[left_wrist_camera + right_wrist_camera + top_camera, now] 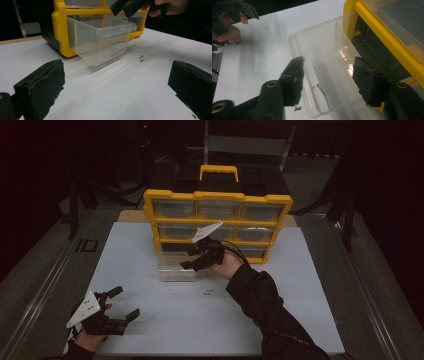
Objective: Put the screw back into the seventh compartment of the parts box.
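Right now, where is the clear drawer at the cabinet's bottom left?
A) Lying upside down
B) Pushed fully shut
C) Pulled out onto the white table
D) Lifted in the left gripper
C: the clear drawer juts from the yellow cabinet over the white table, beneath the open right gripper.

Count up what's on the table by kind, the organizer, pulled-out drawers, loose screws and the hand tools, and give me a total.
Yellow organizer: 1
Clear drawer pulled out: 1
Screw inside that drawer: 1
Screws on the white mat: 2
Tools: 2, left tool and right tool, both open
Total: 7
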Available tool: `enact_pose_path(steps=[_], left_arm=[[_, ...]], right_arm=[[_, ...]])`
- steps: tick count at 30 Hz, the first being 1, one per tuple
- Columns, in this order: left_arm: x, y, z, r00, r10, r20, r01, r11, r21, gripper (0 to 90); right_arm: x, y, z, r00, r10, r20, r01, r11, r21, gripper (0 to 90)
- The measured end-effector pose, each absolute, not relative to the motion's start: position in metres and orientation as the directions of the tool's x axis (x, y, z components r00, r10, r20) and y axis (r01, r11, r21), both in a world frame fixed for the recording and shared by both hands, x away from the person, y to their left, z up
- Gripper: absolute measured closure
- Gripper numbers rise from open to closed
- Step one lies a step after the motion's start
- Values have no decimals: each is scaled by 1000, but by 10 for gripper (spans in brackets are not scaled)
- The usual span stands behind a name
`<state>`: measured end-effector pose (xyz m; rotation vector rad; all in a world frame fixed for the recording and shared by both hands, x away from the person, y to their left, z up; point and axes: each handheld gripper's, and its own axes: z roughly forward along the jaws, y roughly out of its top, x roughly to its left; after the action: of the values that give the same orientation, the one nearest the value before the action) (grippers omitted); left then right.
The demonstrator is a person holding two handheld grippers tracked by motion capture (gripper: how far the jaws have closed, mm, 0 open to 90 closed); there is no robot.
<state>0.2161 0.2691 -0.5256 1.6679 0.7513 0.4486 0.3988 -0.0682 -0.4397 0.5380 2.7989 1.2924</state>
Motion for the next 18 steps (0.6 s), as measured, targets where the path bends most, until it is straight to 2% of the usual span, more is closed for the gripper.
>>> enact_pose_path(steps=[6, 18], left_arm=[[216, 269, -526, 716, 690, -105, 235, -96, 967, 7], [217, 268, -526, 718, 688, -107, 238, -98, 966, 7]], right_arm=[[395, -80, -440, -929, 349, 127, 320, 577, 751, 226], [386, -103, -439, -924, 359, 131, 326, 564, 759, 212]])
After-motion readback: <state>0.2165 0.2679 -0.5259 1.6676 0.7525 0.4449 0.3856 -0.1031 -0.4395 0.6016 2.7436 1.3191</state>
